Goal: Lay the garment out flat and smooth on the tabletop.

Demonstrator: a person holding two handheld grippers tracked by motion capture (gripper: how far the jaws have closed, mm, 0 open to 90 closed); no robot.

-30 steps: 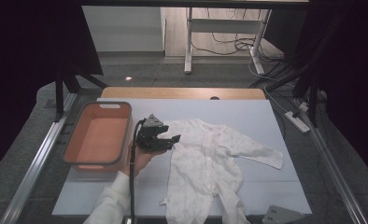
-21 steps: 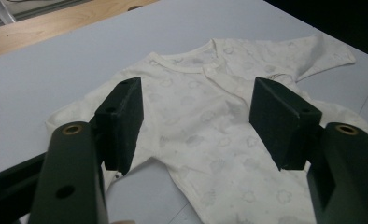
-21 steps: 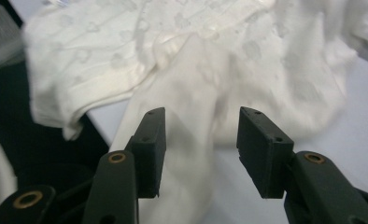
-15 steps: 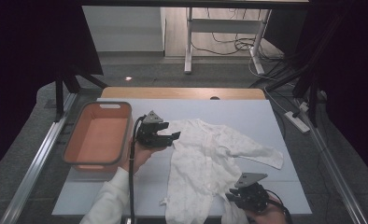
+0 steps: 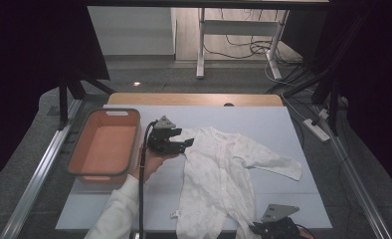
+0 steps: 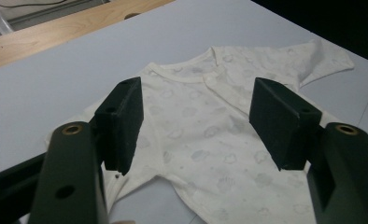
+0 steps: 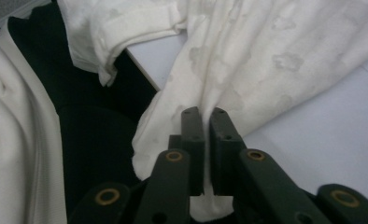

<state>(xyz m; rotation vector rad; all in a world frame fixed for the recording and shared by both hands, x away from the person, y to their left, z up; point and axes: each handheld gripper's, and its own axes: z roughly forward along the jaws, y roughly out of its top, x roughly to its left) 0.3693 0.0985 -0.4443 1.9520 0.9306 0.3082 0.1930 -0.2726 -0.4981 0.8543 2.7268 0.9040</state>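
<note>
A white baby onesie with a faint cloud print lies spread on the white table, one leg hanging over the front edge. My left gripper hovers over the onesie's left shoulder. Its jaws stand wide open around nothing, with the chest below my left gripper. At the front edge, my right gripper has just been closing. In its own view my right gripper is shut on a fold of the onesie's leg.
An orange basket with a grey rim stands at the table's left side, beside the left hand. A wooden strip runs along the far edge. A white sleeve fills the left of the right gripper view.
The right gripper came in from the bottom right corner to the onesie's leg at the front edge and closed on the fabric. The left gripper has hardly moved.
</note>
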